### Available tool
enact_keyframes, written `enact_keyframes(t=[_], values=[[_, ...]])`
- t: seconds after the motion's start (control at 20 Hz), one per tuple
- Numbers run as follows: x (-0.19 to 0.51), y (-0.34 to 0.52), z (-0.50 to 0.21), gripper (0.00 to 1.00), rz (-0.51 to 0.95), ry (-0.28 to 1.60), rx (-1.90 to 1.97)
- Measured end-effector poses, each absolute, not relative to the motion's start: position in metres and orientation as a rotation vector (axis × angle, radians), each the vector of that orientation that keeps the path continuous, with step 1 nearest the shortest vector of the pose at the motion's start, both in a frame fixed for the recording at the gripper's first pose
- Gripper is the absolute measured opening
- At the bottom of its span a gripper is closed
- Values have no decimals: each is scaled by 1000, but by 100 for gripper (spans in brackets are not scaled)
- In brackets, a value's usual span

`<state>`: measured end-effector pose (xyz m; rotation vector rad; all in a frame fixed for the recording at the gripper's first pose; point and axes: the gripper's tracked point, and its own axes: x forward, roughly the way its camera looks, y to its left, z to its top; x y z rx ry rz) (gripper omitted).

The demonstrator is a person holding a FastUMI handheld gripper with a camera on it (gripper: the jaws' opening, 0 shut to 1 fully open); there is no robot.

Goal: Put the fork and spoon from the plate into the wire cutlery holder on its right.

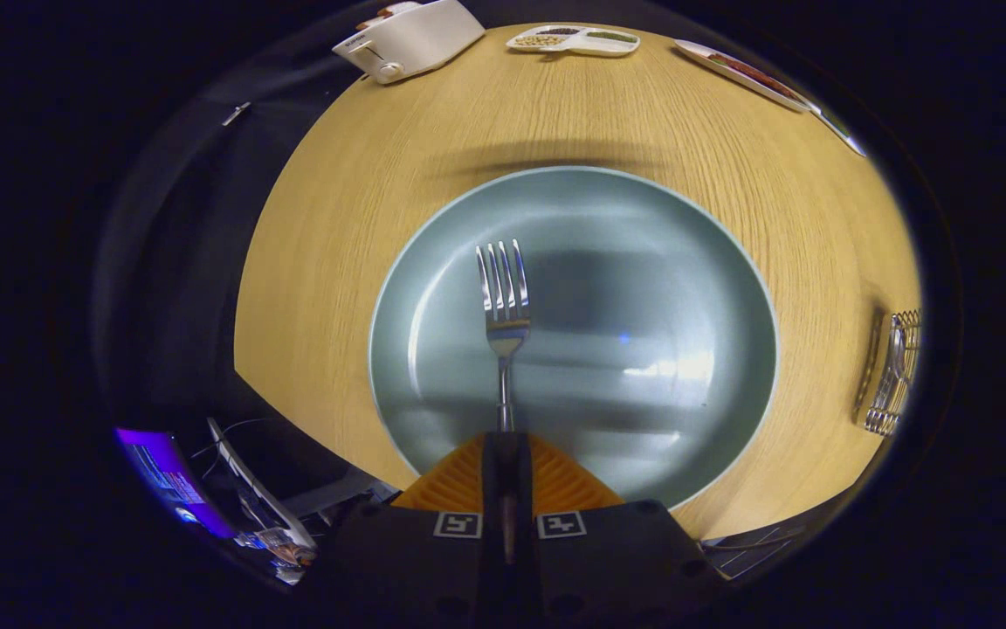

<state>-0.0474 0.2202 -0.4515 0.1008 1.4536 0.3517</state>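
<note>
The fork (503, 301) is seen to be polished metal, its tines bright and mirror-like; its handle is clamped between the ribbed pads of the claw (507, 450). The plate (686, 262) is finished in a smooth, glossy glaze on which soft reflections are carried. The desk (337, 262) is surfaced in matt, fine-grained wood. At the right, the cutlery holder (896, 371) is formed of shiny metal wire.

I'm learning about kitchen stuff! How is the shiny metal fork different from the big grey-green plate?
The shiny metal fork is thin and long; the grey-green round plate is wide and round. The fork's handle is gripped between the gripper's closed fingers; the plate lies flat on the wooden table. The fork has pointed tines; the plate is smooth. Both reflect light.
</note>
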Motion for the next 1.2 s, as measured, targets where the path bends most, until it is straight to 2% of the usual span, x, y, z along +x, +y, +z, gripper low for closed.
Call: enact_keyframes(t=[0.25, 0.55, 0.8, 1.2], values=[[-40, 211, -420, 8, 388, 1421, 143], [-35, 168, -343, 8, 435, 1383, 180], [-41, 79, -286, 8, 364, 1383, 192], [-74, -44, -267, 8, 272, 1541, 52]])
